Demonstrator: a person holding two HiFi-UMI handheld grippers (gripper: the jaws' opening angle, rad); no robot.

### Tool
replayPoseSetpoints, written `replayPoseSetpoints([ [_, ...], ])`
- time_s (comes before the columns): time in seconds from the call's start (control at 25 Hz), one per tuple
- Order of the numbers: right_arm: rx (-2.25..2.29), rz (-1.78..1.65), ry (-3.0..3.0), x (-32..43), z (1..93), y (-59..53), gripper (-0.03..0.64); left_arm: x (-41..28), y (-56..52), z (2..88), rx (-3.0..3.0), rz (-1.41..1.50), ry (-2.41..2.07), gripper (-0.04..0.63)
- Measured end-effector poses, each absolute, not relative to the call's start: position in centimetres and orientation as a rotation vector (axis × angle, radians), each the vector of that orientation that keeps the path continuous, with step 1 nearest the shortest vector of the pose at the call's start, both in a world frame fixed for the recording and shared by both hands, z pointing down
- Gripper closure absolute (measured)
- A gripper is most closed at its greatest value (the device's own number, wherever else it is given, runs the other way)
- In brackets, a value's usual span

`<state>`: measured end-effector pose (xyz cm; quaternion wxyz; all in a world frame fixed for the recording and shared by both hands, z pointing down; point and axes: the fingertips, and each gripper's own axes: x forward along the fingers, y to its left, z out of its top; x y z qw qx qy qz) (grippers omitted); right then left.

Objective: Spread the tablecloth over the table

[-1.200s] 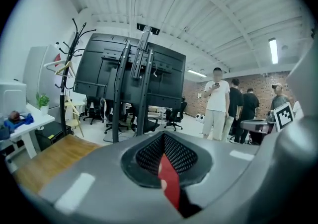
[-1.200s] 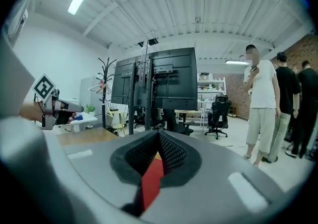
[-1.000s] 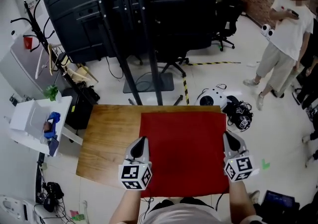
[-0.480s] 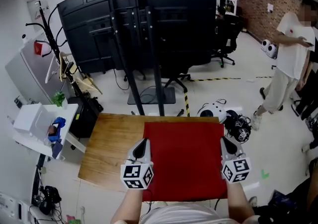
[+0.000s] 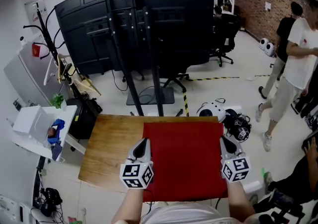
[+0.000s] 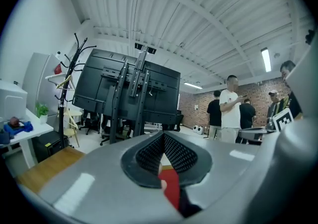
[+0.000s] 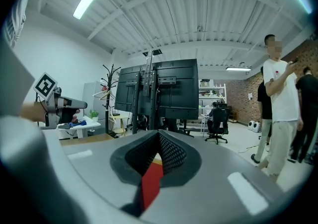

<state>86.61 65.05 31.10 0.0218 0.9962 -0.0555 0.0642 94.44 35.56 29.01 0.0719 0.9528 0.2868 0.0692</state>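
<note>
Only the bystander (image 5: 297, 54) has walked on. Left gripper (image 5: 142, 142) and right gripper (image 5: 224, 140) each pinch a side edge of the red tablecloth (image 5: 184, 161), which covers the right part of the wooden table (image 5: 112, 148). It looks soft, light and likely to sag, so the edges are best held.

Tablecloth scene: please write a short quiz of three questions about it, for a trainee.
1. True or false: the red tablecloth covers the whole wooden table.
2. Choose one: the left gripper and the right gripper each hold A) nothing, B) an edge of the red tablecloth, C) a cup.
3. Short answer: in the head view, which side of the wooden table is bare?

Key: 1 false; 2 B; 3 the left side.
</note>
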Motion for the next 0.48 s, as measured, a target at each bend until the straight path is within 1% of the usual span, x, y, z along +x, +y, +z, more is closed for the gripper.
replayPoseSetpoints([
  [0.48, 3.073, 0.178, -0.2, 88.0, 30.9, 64.3, 0.612, 95.5, 36.2, 29.7, 2.902, 0.221, 0.873, 0.588],
])
